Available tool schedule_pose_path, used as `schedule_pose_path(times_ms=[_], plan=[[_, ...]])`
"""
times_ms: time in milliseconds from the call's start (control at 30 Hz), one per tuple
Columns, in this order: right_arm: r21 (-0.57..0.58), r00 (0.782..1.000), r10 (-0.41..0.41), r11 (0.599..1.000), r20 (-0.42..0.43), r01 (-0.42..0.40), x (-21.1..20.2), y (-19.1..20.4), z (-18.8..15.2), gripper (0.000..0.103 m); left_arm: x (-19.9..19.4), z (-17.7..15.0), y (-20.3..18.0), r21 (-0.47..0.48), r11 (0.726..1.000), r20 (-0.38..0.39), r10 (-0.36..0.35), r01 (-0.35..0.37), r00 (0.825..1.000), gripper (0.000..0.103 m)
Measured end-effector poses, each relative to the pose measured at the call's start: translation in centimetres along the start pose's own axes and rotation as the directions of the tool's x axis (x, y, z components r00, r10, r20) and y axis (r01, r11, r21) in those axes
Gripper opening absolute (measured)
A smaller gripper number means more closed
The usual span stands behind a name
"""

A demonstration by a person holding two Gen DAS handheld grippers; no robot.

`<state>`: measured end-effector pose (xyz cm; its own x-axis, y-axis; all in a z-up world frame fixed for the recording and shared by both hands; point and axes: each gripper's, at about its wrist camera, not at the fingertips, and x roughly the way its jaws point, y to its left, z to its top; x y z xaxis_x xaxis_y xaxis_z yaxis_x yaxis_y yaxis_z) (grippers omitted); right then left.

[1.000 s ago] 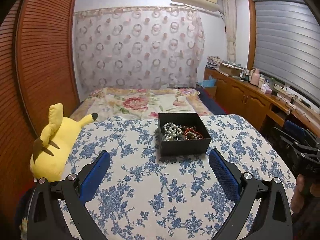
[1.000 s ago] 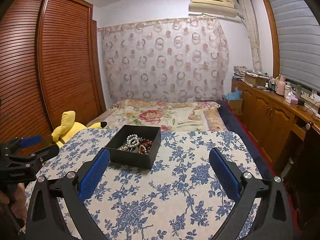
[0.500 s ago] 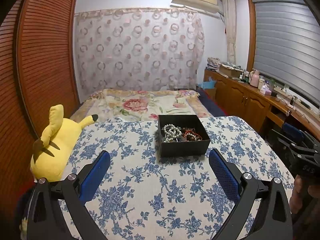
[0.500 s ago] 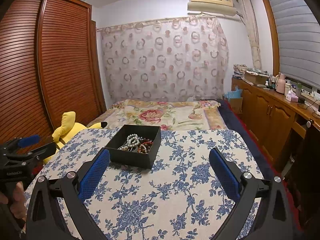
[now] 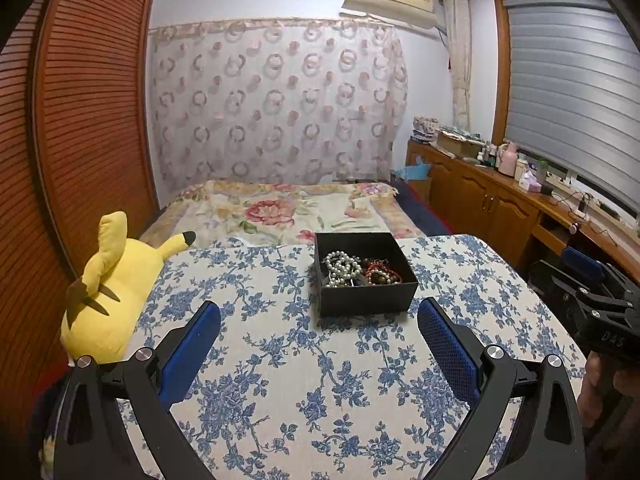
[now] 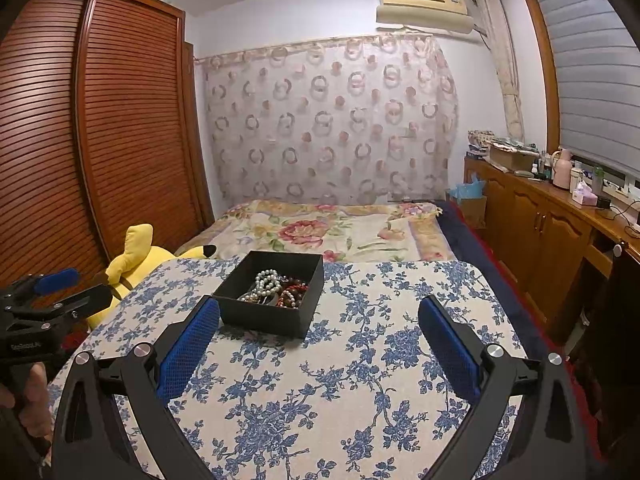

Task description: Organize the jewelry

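Blue-flowered cloth [image 5: 320, 380] carries a black box [image 5: 366, 300] with a pearl string [image 5: 340, 266] and perhaps red beads inside. Left gripper [image 5: 318, 322] and right gripper [image 6: 319, 318] hover empty, jaws apart.

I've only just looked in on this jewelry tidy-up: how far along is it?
Barely begun. Done: nothing visibly sorted; the white pearl strand and reddish-brown beads lie tangled in the black box. In hand: nothing; the left gripper and right gripper hover open, empty. Left: all the sorting.
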<state>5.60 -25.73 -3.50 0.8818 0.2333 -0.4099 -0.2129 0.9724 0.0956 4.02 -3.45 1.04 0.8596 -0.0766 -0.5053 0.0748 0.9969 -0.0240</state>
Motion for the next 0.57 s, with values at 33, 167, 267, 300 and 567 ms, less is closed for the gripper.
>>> schedule_pose_path(times_ms=[33,167,267,300,567], plan=[[0.001,1.000,0.001,1.000,0.000,-0.001,-0.05,0.13,0.06,0.100,0.00,0.00,0.00,0.000,1.000,0.000,-0.001,0.001,1.000,0.095],[0.000,1.000,0.001,1.000,0.001,-0.001,-0.07,0.11,0.06,0.100,0.00,-0.02,0.01,0.000,1.000,0.001,0.000,0.000,1.000,0.095],[0.000,1.000,0.000,1.000,0.001,0.000,-0.07,0.11,0.06,0.100,0.01,-0.04,0.03,0.000,1.000,0.001,0.000,0.000,1.000,0.095],[0.000,1.000,0.000,1.000,0.002,0.000,0.01,0.14,0.04,0.100,0.00,-0.02,0.00,0.000,1.000,0.001,0.001,-0.001,1.000,0.095],[0.002,1.000,0.000,1.000,0.001,0.000,-0.07,0.07,0.04,0.100,-0.27,0.32,-0.02,-0.002,1.000,0.001,0.002,-0.002,1.000,0.095]])
